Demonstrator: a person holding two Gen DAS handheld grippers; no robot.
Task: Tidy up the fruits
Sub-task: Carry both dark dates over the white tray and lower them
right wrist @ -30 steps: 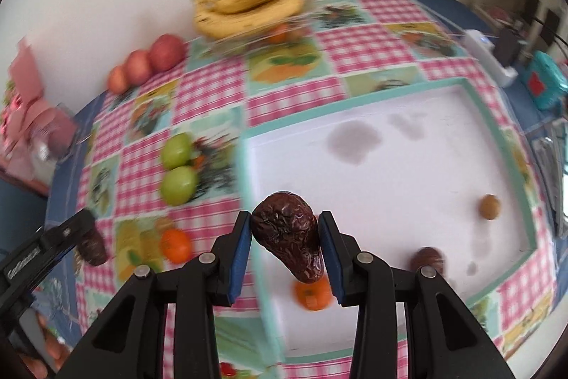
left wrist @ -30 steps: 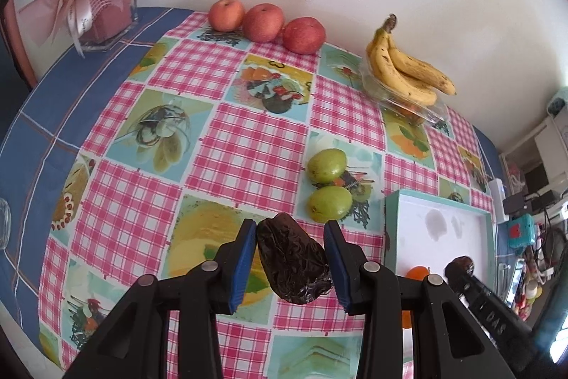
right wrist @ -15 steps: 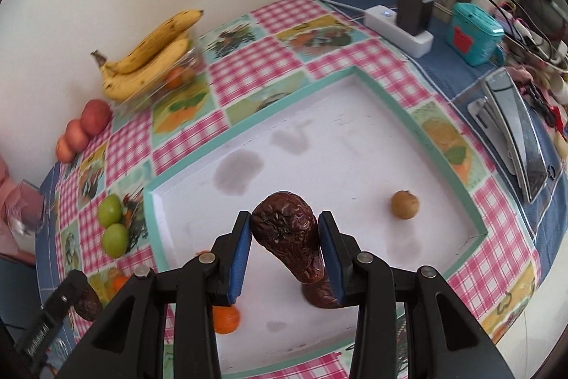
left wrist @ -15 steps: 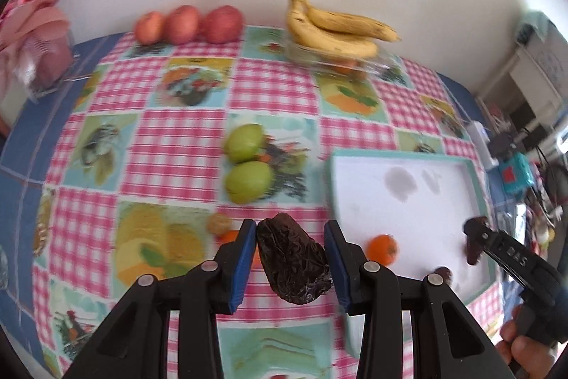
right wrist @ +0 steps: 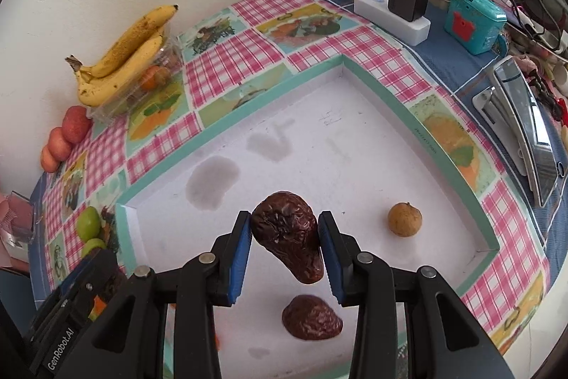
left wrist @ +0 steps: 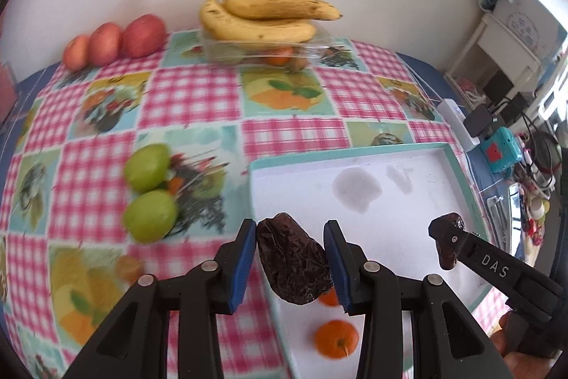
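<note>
While both tools were out over the checked tabletop (left wrist: 198, 102) a second ago, they now hang above the white tray (right wrist: 355, 144), so the dates look close to being put down. The left tool (left wrist: 290, 267) is squeezed shut on a brown date (left wrist: 289, 267) at the tray's near left edge. The right tool (right wrist: 285, 249) pinches another date (right wrist: 287, 237) over the tray's middle. Only the right view shows a third date (right wrist: 312, 318) and a small round brown fruit (right wrist: 404, 220) lying in the tray. Only the left view shows an orange (left wrist: 335, 338) there.
</note>
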